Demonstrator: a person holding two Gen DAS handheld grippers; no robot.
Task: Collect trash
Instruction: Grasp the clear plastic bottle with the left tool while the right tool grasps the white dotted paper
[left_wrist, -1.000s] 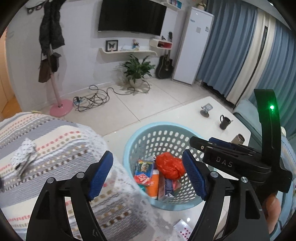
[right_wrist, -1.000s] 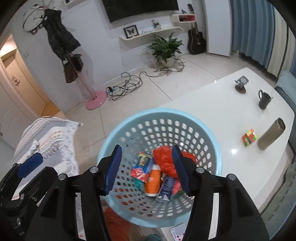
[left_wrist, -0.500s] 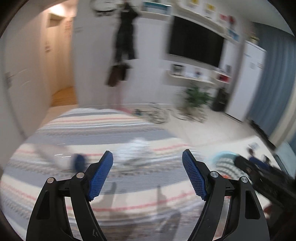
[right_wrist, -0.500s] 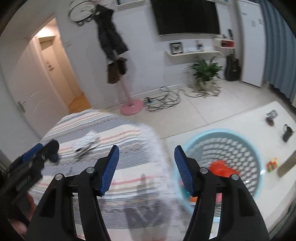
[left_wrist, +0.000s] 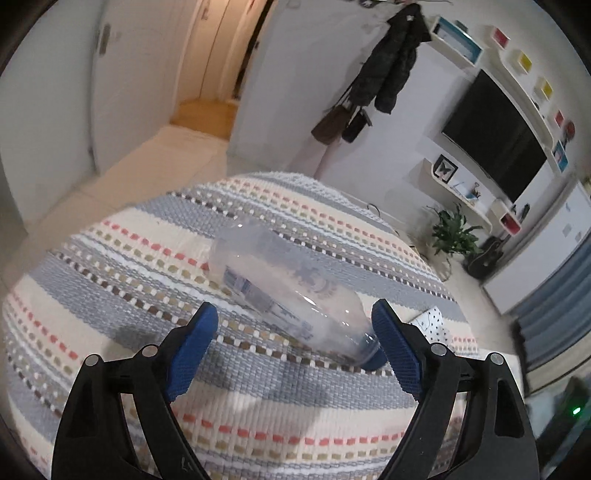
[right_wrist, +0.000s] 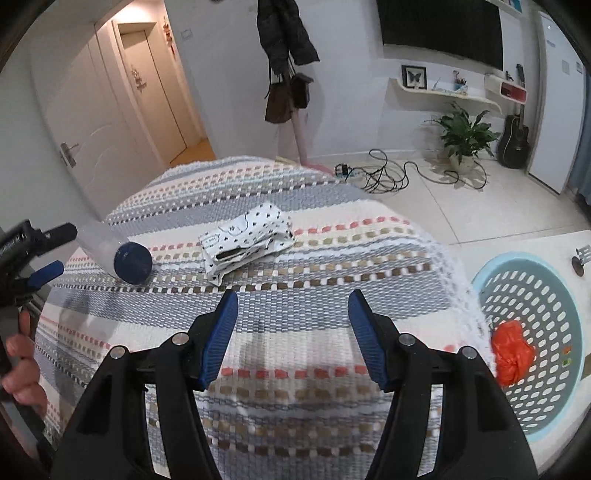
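The left tool (left_wrist: 293, 338) hangs over a clear plastic bottle (left_wrist: 284, 291) lying on its side on the striped woven blanket (left_wrist: 258, 424); its jaws are opening, the blue pads stand wide, and the bottle's neck end with the dark blue cap (right_wrist: 132, 263) lies between them, close to one pad, with no grip on it that I can make out. The right tool (right_wrist: 293, 334) is about half open and empty, aimed at the bare blanket just short of a crumpled white spotted paper wrapper (right_wrist: 245, 240). The light blue perforated basket (right_wrist: 576, 402), already holding an orange bag (right_wrist: 511, 350) and standing on the white bench (right_wrist: 517, 242), sits well off to the right. The likeliest trouble is the bottle: it is round, light and smooth, so a pad landing off-centre near the tapering neck could roll it away or squirt it out. The soft blanket may also snag a pad or get pinched with the wrapper, and a loosely held wrapper could drop before reaching the basket.
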